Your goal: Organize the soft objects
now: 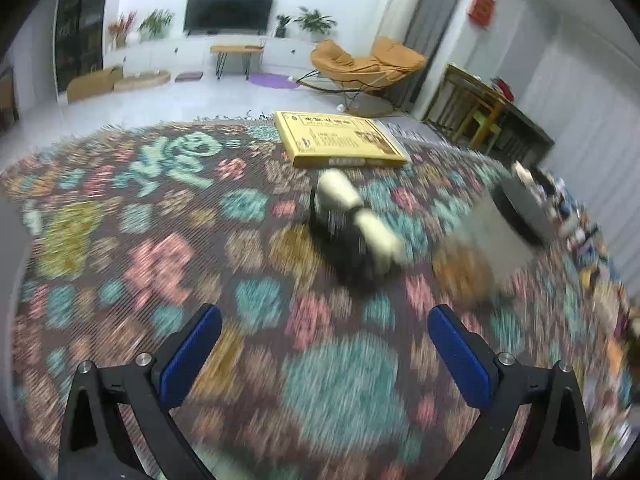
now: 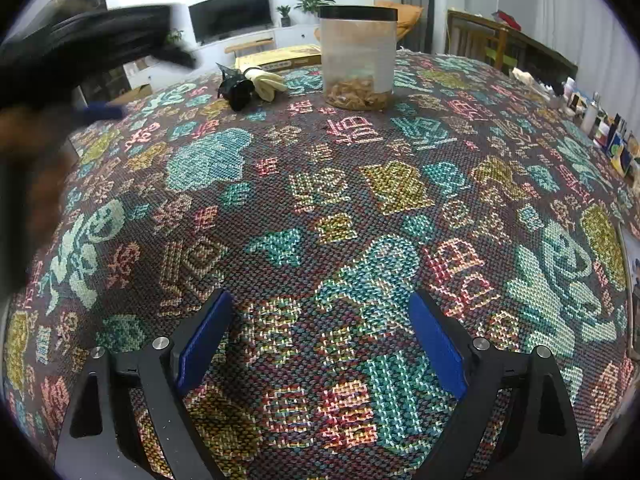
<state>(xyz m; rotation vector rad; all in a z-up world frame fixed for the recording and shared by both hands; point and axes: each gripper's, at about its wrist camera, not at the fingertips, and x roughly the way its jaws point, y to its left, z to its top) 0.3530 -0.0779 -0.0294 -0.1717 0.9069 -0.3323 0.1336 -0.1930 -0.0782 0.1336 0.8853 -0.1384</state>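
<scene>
A soft bundle [image 1: 352,228], black with cream glove-like fingers, lies on the patterned tablecloth [image 1: 160,248], blurred in the left wrist view. My left gripper [image 1: 324,312] hangs open just short of it, with nothing between its blue pads. The right wrist view shows the same bundle [image 2: 252,84] far off at the upper left, and the blurred left gripper [image 2: 156,86] beside it. My right gripper [image 2: 321,298] stands open over bare cloth [image 2: 320,200], well away from the bundle.
A clear plastic jar [image 2: 358,56] with a black lid and brown pieces inside stands right of the bundle. Behind it lies a flat yellow box [image 1: 340,138]. Several small bottles and boxes [image 2: 600,120] line the table's right edge.
</scene>
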